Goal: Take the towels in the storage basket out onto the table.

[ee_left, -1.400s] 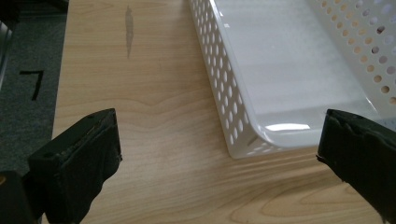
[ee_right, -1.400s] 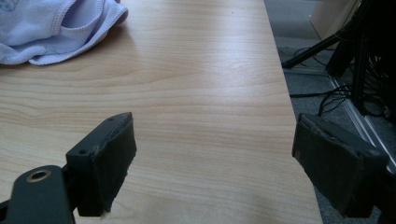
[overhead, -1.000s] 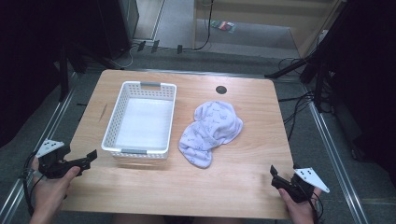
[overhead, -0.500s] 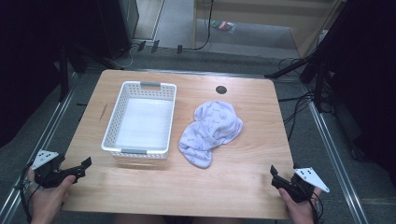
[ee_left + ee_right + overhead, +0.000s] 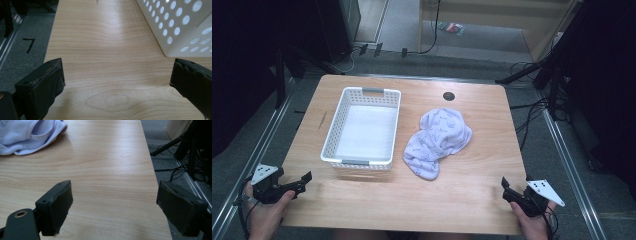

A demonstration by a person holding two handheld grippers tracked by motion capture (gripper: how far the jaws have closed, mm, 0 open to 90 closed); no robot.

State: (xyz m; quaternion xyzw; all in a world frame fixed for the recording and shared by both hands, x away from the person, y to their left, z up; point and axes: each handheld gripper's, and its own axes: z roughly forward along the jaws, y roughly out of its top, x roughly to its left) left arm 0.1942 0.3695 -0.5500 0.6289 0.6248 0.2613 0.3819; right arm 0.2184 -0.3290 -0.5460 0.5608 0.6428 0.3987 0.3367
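- Left gripper (image 5: 299, 181) has pulled back over the last second, from just beside the basket's near left corner to the desk's near left corner. Jaws wide apart, nothing between them but bare wood.
- Right gripper (image 5: 512, 194) unchanged at the near right corner, jaws also spread, empty.
- Cloth (image 5: 438, 141), crumpled pale lilac, lies right of centre on the desk (image 5: 472, 190), just beside the white basket (image 5: 362, 165), not in it.
- Basket sits left of centre, nothing inside.
- Read: both tools parked well apart from the cloth, so no grasp started; looks like a neutral pose before the reach.
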